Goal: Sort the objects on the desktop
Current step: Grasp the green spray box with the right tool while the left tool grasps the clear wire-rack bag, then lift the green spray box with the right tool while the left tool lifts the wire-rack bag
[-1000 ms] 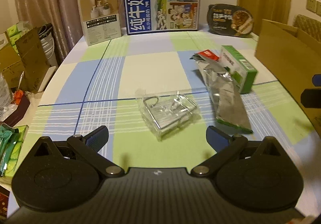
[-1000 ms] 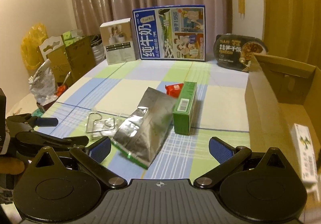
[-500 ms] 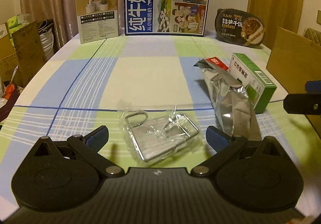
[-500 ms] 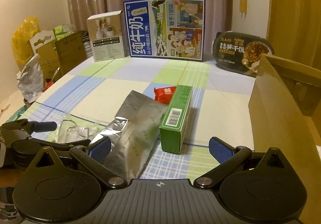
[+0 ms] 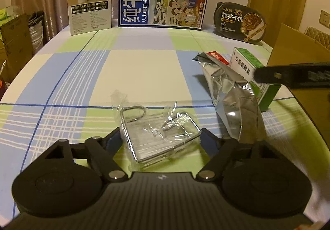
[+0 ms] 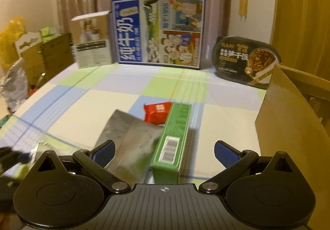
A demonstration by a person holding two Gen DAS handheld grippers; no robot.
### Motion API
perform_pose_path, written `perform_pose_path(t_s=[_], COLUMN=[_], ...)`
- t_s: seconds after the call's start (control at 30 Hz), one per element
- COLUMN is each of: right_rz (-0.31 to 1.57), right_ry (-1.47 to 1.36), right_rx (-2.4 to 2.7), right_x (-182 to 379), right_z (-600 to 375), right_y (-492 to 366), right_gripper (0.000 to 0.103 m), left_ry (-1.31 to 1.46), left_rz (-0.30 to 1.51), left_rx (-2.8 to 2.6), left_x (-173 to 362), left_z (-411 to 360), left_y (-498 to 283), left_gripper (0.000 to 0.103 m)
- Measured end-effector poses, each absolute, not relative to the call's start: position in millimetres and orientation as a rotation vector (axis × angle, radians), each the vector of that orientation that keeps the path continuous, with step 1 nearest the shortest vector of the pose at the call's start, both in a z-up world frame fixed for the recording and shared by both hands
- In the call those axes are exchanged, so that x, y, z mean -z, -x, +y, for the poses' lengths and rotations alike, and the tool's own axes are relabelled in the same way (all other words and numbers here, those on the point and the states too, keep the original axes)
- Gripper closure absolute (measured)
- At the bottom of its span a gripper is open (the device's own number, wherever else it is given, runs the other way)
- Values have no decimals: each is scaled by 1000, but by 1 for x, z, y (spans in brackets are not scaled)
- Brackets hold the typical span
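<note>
Your left claw (image 5: pixel 159 137) has just been closing on the wrapped wire rack (image 5: pixel 158 133) sitting right between its tips. Squeeze crooked and the slippery wrap may slide out sideways.

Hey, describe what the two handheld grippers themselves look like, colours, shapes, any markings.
Both are matte black plastic. The left gripper and right gripper each have two round disc housings, angled link arms with silver pivot bolts, and a ribbed centre plate with a small crosshair mark. The right gripper's finger pads are blue. No cables or sleeves show.
</note>
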State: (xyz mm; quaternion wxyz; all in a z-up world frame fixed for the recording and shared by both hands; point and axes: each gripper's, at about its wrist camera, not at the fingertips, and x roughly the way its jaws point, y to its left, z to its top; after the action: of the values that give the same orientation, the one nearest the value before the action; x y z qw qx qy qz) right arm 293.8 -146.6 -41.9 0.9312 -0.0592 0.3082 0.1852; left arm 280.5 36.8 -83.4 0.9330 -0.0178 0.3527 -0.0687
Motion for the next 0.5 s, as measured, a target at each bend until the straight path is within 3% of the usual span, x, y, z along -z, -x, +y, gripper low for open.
perform_pose_path(t_s=[0.07,0.1,0.2,0.23,0.5], right_rz=[647,661,705,722,759], right_ry=[141,145,158,153,137], right_rx=[-364,-360,-348,-350,-342], right_x=[47,51,64,67,55], right_z=[-144,-143,-144,-146,-166], right_y=[-304,-309,-320,-321,-268], right_gripper=[27,32,58,72,75], left_ry=[43,44,42,42,43], left_rz=[724,724,728,731,759], left_rx=[149,150,152,150,124], left_x=[82,82,81,82,77], left_z=[38,37,37,37,32], left_y=[-278,-276,-271,-268,-235], left_gripper=[27,27,27,27,28])
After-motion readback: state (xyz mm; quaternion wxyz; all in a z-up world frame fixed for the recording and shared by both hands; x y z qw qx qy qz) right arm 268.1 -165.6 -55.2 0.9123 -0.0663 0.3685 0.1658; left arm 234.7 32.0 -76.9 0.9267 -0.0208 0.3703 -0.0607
